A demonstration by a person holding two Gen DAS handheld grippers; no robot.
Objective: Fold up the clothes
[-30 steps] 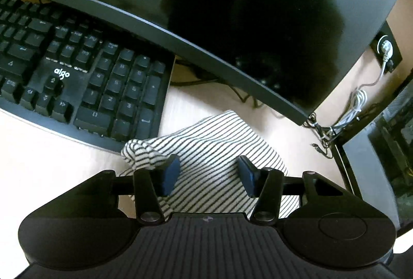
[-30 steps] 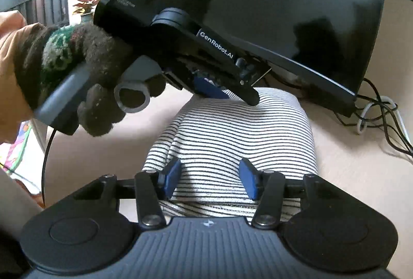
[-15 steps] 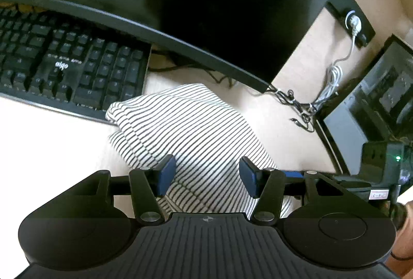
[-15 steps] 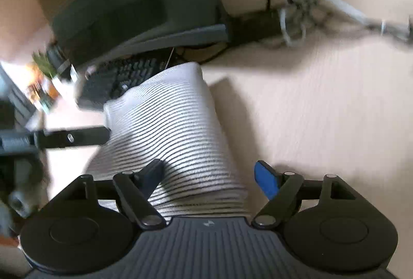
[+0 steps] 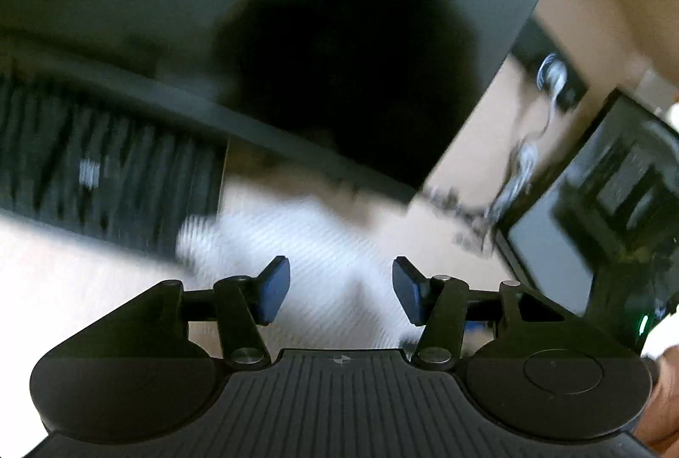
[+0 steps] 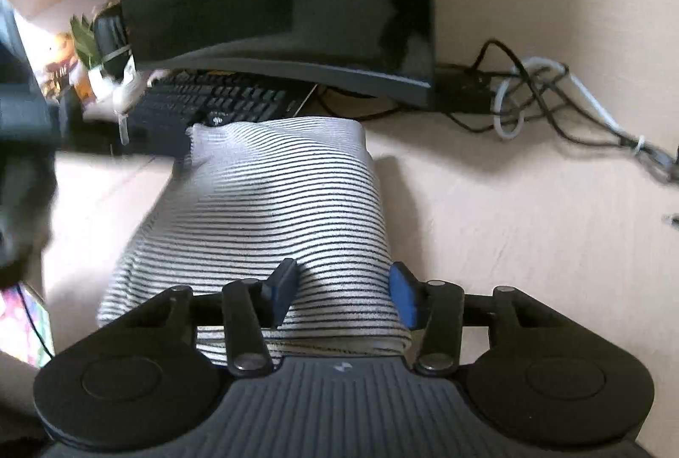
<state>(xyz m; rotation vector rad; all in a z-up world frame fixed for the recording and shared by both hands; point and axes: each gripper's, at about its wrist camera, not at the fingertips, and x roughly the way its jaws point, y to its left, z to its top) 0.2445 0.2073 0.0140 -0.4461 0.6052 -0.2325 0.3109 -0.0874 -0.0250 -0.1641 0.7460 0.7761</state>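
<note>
now striped garment (image 6: 271, 203) lies folded on bench (image 6: 509, 237), far end touching the keyboard (image 6: 220, 104). right gripper (image 6: 341, 290) fingers wide, straddling near edge; left gripper (image 5: 341, 290) wide, view blurred. judgement: press fold flat, square the edges.

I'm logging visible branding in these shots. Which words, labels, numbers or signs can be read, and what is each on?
None can be read.
Black keyboard: key legends and the pale mark are too small or blurred.
Small emblem on the right gripper body: a symbol, no letters.
</note>
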